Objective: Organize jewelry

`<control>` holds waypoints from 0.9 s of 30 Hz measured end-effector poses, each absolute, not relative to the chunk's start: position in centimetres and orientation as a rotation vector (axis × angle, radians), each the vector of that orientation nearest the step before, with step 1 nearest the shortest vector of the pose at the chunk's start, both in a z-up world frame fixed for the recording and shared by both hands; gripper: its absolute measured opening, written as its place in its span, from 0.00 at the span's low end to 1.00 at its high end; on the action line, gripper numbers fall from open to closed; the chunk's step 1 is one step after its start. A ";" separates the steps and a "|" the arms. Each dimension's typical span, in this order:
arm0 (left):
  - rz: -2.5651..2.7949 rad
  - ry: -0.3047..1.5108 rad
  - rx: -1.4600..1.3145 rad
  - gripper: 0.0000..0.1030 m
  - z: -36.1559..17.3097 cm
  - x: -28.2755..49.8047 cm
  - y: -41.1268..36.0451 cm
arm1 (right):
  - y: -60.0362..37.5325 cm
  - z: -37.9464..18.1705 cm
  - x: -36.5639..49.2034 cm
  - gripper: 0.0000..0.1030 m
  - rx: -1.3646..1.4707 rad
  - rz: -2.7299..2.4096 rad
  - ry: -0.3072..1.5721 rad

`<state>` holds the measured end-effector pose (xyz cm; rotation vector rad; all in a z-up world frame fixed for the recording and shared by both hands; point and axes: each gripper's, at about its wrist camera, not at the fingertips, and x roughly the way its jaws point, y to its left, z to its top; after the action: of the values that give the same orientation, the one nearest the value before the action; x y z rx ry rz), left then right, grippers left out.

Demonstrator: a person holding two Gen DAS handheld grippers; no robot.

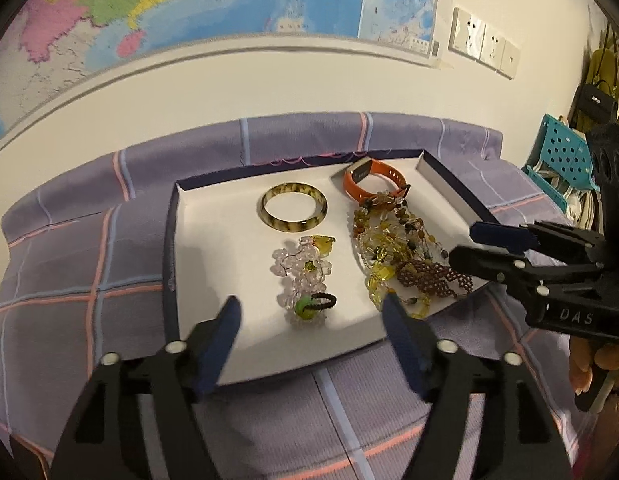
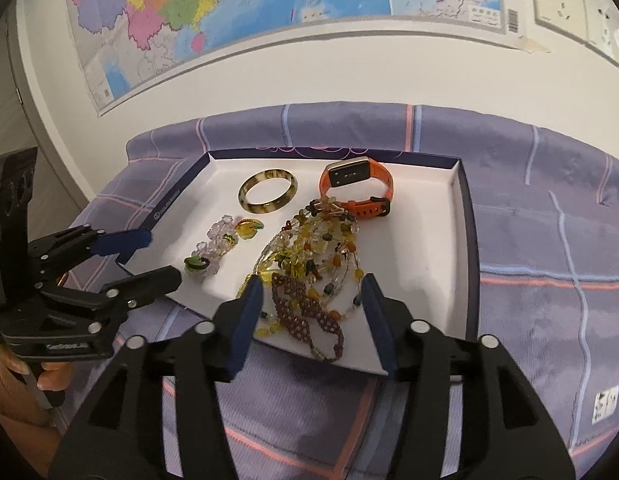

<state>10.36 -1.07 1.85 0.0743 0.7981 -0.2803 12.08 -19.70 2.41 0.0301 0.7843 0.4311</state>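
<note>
Two grippers hang over a white tray [image 1: 213,280] of jewelry on a plaid-covered worktop [image 1: 89,272]. The left gripper [image 1: 311,316] stands spread and empty at the tray's near edge, a clear flower-bead bracelet [image 1: 303,272] lying beyond the gap between its fingers. The right gripper [image 2: 311,292] is likewise spread, pinching nothing, its fingers flanking a dark red bead string [image 2: 305,312] at 6 o'clock of the tray.

That string runs into a tangled heap of yellow and amber necklaces [image 2: 313,248] in the tray's middle, the likely job in hand. Done well, the right gripper would close on a single strand at the heap's edge and lift slowly, while the left pins the rest down.

A mottled bangle [image 2: 268,191] sits at 11 o'clock and an orange watch [image 2: 355,186] at 1 o'clock, its strap touching the heap, so a hasty pull could drag it along. The bracelet's green charm and a small black loop [image 1: 323,302] lie close to the left gripper's fingers. A map [image 2: 229,12] and wall sockets [image 1: 483,42] hang behind.
</note>
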 end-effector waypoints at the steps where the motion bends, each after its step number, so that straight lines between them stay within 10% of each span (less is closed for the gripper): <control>1: -0.271 0.785 0.077 0.81 2.0 9.9 -1.0 | -19.6 2.4 11.7 0.66 0.022 0.424 0.775; 2: -0.262 0.775 0.075 0.94 2.0 9.5 -1.0 | -19.5 2.4 11.0 0.74 0.012 0.407 0.755; 6: -0.226 0.736 0.074 0.93 2.3 7.9 -0.8 | -19.1 2.3 8.9 0.93 -0.014 0.382 0.721; 27: -0.098 0.789 0.012 0.93 0.6 2.6 0.2 | -18.3 1.2 2.1 0.95 -0.038 0.320 0.692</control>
<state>2.64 0.18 0.62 0.0123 0.7885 -0.0977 2.07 -18.29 1.22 -0.0384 0.6921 0.3204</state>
